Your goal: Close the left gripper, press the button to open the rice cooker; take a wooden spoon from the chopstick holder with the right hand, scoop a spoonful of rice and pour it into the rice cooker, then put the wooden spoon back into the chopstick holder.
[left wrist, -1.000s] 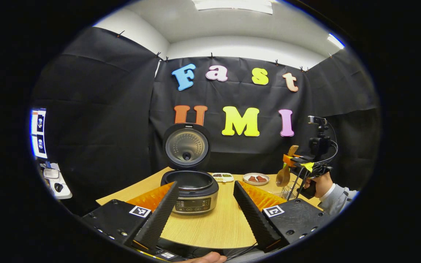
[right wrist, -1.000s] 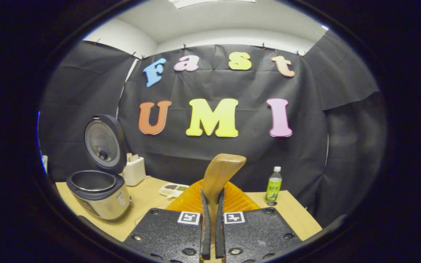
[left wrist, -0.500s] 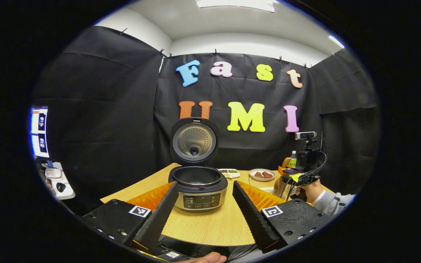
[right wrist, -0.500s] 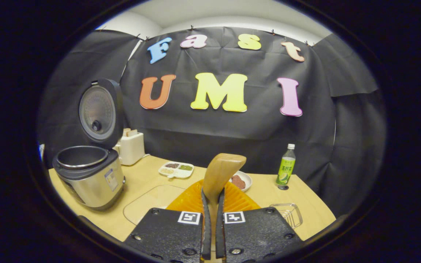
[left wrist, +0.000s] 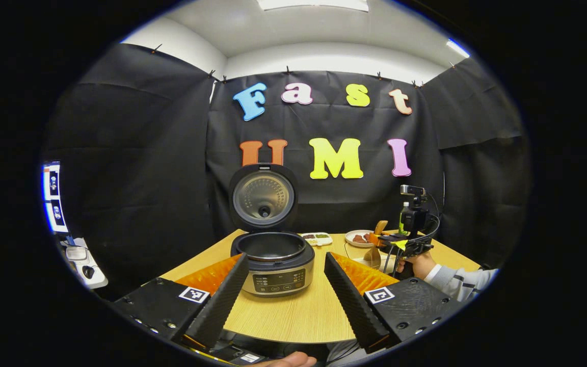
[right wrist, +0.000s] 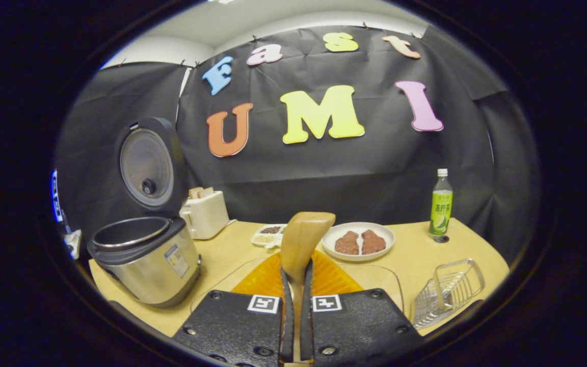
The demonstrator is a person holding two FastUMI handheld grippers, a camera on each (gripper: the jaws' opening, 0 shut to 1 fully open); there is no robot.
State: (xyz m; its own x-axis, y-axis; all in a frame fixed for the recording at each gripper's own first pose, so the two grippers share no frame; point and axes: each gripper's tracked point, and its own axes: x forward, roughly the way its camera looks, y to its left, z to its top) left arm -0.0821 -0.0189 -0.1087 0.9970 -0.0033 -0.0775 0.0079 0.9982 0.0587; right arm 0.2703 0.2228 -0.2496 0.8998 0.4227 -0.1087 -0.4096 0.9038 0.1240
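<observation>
In the left gripper view, the left gripper [left wrist: 286,290] stands with its fingers spread wide and nothing between them; the rice cooker [left wrist: 274,262] sits straight ahead in the gap, lid upright and pot open, set back from the near table [left wrist: 293,318] edge with bare wood between it and the fingertips. Off beyond the right finger, a hand [left wrist: 418,264] holds the right gripper [left wrist: 393,243] low over the table, the wooden spoon [left wrist: 376,239] in its grip with the bowl hanging down. In the right gripper view, the right gripper [right wrist: 296,300] has its fingers pressed close on the wooden spoon [right wrist: 301,242], whose handle end rises ahead of the tips. The rice cooker [right wrist: 143,257] lies well to the left of the fingers, the wire chopstick holder [right wrist: 446,290] to their right near the table edge. A clear tray [right wrist: 375,275] lies under the fingertips; a plate [right wrist: 358,240], a bottle [right wrist: 440,204], a small divided dish [right wrist: 268,235] and a toaster [right wrist: 207,214] stand farther ahead.
</observation>
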